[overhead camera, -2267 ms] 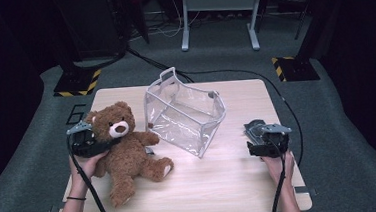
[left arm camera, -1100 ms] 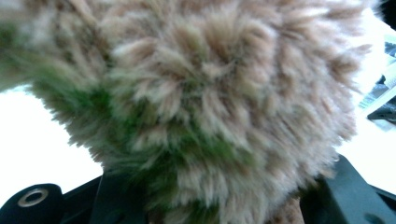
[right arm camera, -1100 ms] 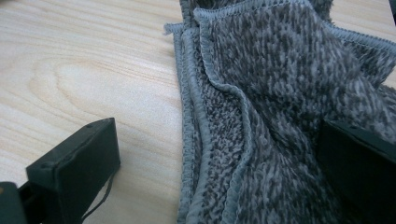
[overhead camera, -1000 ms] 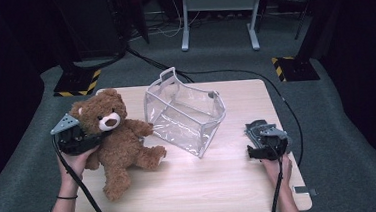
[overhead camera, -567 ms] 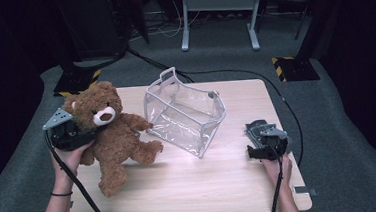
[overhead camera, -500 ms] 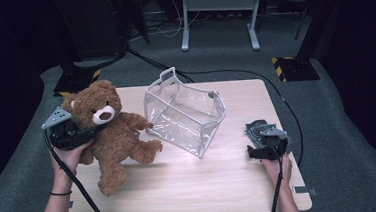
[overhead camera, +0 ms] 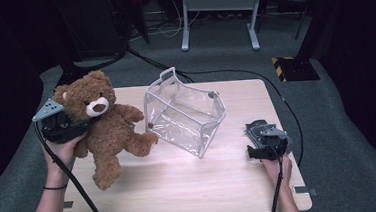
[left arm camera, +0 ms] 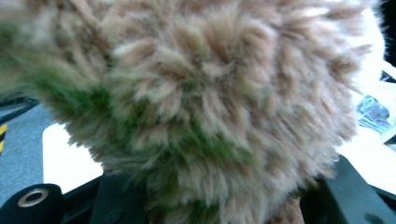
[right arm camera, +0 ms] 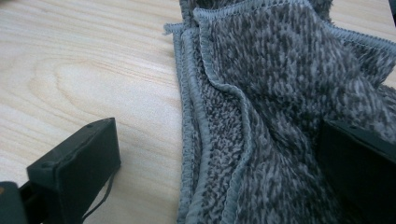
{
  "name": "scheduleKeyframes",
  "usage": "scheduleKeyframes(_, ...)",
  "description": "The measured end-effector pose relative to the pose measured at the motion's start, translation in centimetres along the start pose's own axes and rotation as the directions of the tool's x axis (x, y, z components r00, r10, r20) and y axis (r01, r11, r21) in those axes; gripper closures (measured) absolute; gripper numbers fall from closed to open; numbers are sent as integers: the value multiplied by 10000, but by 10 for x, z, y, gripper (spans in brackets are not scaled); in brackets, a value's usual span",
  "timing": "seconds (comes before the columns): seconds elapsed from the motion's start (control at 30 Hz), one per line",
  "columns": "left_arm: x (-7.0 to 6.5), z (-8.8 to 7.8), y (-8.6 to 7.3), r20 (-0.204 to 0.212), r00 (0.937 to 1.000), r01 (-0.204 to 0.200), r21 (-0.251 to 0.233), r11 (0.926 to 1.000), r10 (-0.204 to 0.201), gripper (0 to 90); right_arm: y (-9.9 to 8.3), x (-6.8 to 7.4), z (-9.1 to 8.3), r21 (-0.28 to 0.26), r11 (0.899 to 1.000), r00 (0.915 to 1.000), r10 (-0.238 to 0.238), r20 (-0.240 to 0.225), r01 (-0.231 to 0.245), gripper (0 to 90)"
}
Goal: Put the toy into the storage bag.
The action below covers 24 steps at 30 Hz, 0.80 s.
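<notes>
left gripper (overhead camera: 79, 126) is clenched on the bear (overhead camera: 105, 127), its jaws pinching the fur at the neck just under the head; in the left gripper view the bear (left arm camera: 215, 116) bulges out between the two black jaws. over the last couple of seconds the change is all on this side: the bear lay on its back on the table (overhead camera: 216, 184) with its feet toward the person, and it has since been raised and tipped up, head high at the table's left edge. now the body hangs at a slant, one leg reaching toward the clear bag (overhead camera: 186, 113) and the lower foot close to, perhaps just brushing, the wood. the grip looks unchanged through the lift, so the hold seems secure.

the bag stands open near the middle of the table, leaning, its mouth turned up and toward the bear, and it has not shifted. right gripper (overhead camera: 252, 153) has kept its place near the right edge, over a grey cloth (overhead camera: 260, 130); in the right gripper view its jaws stand apart with the cloth (right arm camera: 280, 93) between them, one jaw resting on the pile, the other off it on bare wood, so nothing is squeezed.

my reading: the bear is picked up and on its way to the bag; carrying it across and lowering it in remains.
</notes>
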<state>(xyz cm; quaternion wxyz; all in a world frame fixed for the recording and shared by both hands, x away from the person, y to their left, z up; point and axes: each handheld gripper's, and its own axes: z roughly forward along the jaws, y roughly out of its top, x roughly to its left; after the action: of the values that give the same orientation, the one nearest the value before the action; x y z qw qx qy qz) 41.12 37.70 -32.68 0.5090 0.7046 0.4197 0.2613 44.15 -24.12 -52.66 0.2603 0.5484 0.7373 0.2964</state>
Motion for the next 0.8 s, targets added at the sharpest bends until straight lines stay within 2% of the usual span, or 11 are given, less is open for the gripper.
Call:
scheduleKeyframes(0.47, -2, -5, 32, -1, 9992, -401, -309, 9987, 401, 507, 0, 0, 0, -6, 10000, 10000, 13, 4, -13, 0)
scheduleKeyframes(0.8, -1, -8, 48, -37, 9983, -586, -494, 9971, 585, 507, 0, 0, 0, -3, 10000, 10000, 10, 2, -10, 0)
